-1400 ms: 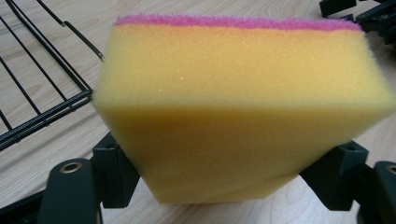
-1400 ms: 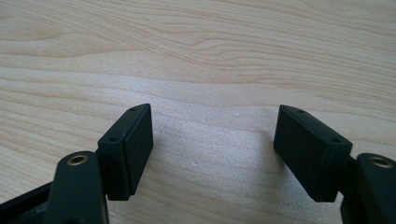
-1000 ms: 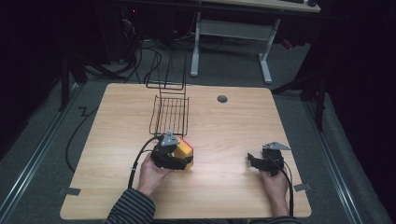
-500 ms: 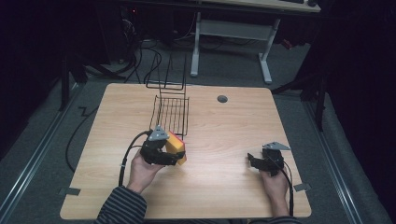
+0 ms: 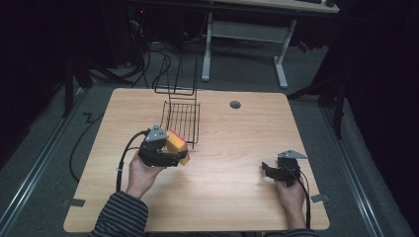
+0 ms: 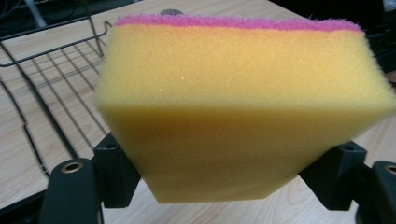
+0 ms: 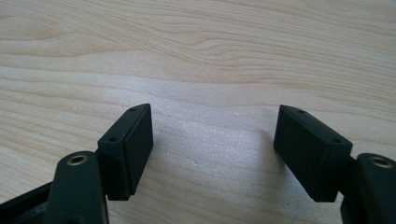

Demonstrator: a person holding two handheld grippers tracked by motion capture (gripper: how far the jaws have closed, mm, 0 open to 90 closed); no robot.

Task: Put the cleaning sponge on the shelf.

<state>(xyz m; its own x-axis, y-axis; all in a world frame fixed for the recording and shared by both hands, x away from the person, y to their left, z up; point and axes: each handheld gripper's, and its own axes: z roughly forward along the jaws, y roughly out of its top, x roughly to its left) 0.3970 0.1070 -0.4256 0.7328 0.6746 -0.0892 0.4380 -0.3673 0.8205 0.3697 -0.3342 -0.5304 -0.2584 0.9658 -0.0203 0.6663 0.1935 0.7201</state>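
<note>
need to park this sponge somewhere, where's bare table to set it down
Bare wood lies between the left gripper holding the sponge and the open right gripper, and on the table's right half past the round grommet. The near edge between the forearms is free too. The wire rack crowds the far left.

The left gripper (image 5: 170, 157) sits in the person's left hand (image 5: 142, 172), striped sleeve (image 5: 118, 217) behind it — jaws clamped on something held between them, pointing right. The right gripper (image 5: 269, 170) rests low in the right hand (image 5: 290, 193) — its jaws stand apart with nothing between them, angled down toward the surface.
</note>
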